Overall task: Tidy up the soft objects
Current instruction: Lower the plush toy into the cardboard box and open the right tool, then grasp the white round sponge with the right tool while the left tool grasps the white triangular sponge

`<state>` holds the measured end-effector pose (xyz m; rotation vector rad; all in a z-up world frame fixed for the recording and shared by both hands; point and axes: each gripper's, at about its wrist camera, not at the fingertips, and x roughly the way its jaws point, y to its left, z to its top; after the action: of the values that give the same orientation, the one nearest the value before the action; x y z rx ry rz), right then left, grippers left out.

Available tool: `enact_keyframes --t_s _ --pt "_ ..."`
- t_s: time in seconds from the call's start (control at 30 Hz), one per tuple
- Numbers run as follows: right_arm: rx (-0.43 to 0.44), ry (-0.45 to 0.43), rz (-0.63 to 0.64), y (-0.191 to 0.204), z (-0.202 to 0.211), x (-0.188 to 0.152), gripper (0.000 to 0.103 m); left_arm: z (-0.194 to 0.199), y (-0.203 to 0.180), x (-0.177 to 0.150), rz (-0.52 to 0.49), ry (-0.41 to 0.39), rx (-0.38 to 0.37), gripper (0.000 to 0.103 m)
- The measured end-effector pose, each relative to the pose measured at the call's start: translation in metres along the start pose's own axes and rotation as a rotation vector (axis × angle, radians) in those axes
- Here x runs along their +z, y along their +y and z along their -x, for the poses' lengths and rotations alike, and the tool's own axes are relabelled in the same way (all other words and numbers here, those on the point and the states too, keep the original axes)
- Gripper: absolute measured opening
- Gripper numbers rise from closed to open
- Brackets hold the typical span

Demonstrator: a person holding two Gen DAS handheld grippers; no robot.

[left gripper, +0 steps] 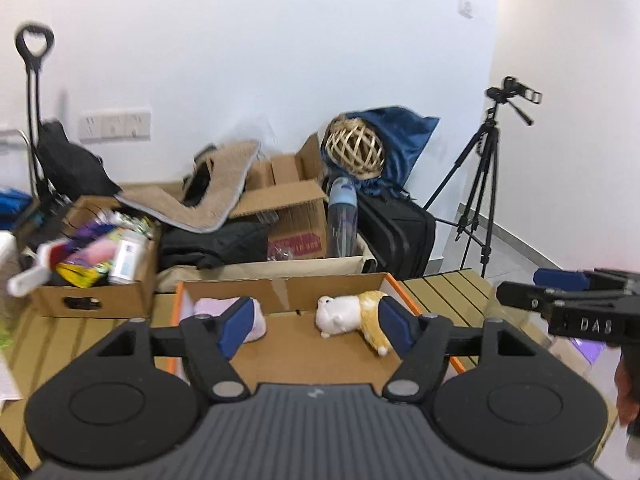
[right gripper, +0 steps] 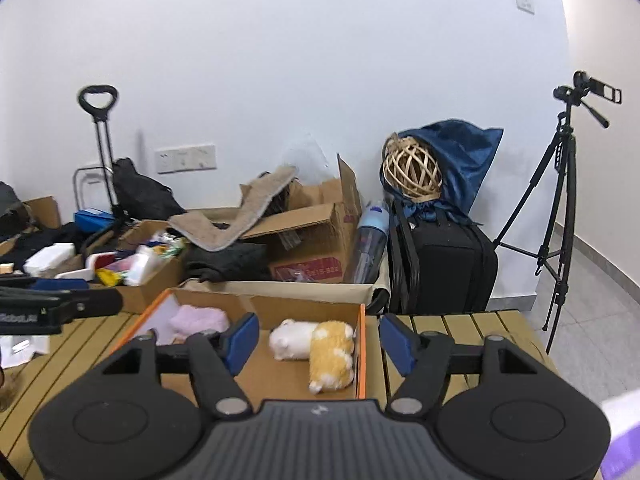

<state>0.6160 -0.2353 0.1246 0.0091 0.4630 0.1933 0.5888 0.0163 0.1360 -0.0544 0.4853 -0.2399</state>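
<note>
An open cardboard box [left gripper: 288,292] [right gripper: 362,344] with an orange rim stands on the slatted table. Inside it lie a white and yellow plush animal [left gripper: 352,316] [right gripper: 316,346] on the right and a pale pink fluffy cloth [left gripper: 218,308] [right gripper: 198,320] on the left. My left gripper [left gripper: 316,324] hangs above the box, open, with nothing between its blue pads. My right gripper [right gripper: 320,340] is also open and empty, above the box's right wall. Each gripper shows at the edge of the other's view, the right gripper [left gripper: 560,292] and the left gripper [right gripper: 60,300].
Behind the table are cardboard boxes [left gripper: 92,276] [right gripper: 308,232] of mixed items, a beige mat [left gripper: 200,200], a black suitcase [right gripper: 440,264] with a woven ball [right gripper: 412,172] and blue bag, a tripod [left gripper: 484,184] [right gripper: 560,208] at right, and a hand trolley [right gripper: 100,152].
</note>
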Motion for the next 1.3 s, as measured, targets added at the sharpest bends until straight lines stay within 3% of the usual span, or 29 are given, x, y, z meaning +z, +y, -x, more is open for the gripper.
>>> enact_keyframes --t_s 0.13,0.3,0.43,0.57,0.63,0.7,0.8,1.13,1.3 --pt "0.007 -0.056 0.018 0.009 0.063 -0.029 0.075 0.077 -0.005 -0.044 -0.035 -0.097 0.031 0.082" --pt "0.015 -0.168 0.081 0.019 0.148 -0.105 0.084 0.175 -0.013 -0.143 -0.081 -0.222 0.099 0.101" --pt "-0.047 -0.167 0.138 0.035 0.193 -0.164 0.085 0.231 -0.019 -0.206 -0.105 -0.278 0.158 0.103" --pt "-0.005 -0.188 0.095 0.049 0.227 -0.221 0.093 0.266 -0.022 -0.250 -0.055 -0.292 0.203 0.103" --pt "-0.017 -0.213 0.085 0.056 0.233 -0.251 0.093 0.269 -0.025 -0.265 -0.119 -0.296 0.185 0.103" --pt "-0.043 -0.197 0.104 0.064 0.230 -0.274 0.093 0.267 -0.028 -0.275 -0.175 -0.295 0.214 0.103" --pt "-0.017 -0.176 0.108 0.069 0.231 -0.296 0.092 0.263 -0.026 -0.279 -0.157 -0.287 0.219 0.103" --pt "0.061 -0.113 0.038 0.072 0.216 -0.303 0.088 0.221 -0.026 -0.281 -0.041 -0.168 0.147 0.103" --pt "0.048 -0.072 0.045 0.068 0.185 -0.295 0.082 0.182 -0.028 -0.274 -0.061 -0.147 0.072 0.103"
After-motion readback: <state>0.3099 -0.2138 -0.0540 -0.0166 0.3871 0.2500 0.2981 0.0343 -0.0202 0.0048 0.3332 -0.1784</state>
